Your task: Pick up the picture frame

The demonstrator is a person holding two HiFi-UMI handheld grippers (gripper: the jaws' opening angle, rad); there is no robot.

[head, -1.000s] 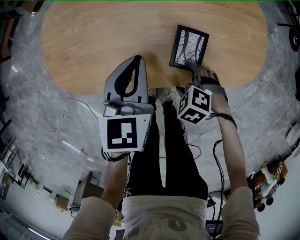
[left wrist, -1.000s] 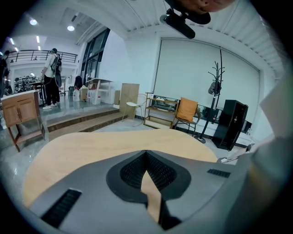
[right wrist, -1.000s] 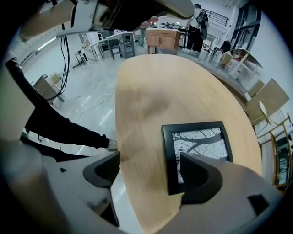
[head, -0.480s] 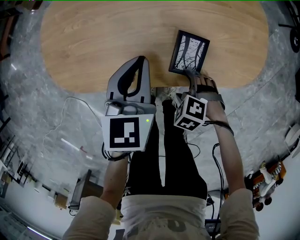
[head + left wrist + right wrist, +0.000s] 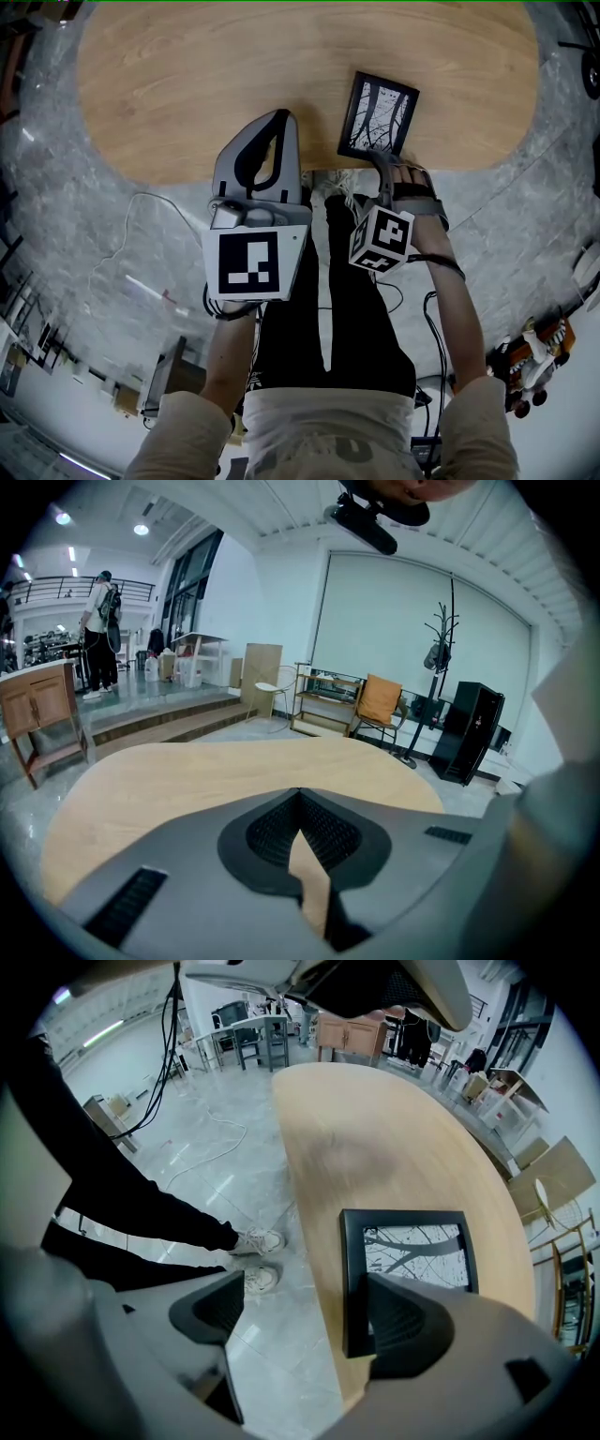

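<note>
The picture frame (image 5: 379,116) is black with a black-and-white branch print and lies flat on the wooden table (image 5: 187,84), close to its near edge. My right gripper (image 5: 375,165) is open at the frame's near end. In the right gripper view one jaw sits over the picture frame (image 5: 408,1255) and the other hangs past the table's edge above the floor, so the right gripper (image 5: 305,1302) holds nothing. My left gripper (image 5: 277,120) is shut and empty over the table's near edge, left of the frame. In its own view the left gripper (image 5: 300,797) points across bare wood.
The person's legs and white shoes (image 5: 251,1241) stand at the table's edge. A cable (image 5: 127,225) trails on the grey floor at the left. Beyond the table's far side are an orange chair (image 5: 378,700) and a coat stand (image 5: 441,658).
The right gripper's marker cube has dropped back toward the person while its jaws stay at the frame's near end. The left gripper has hardly moved.
</note>
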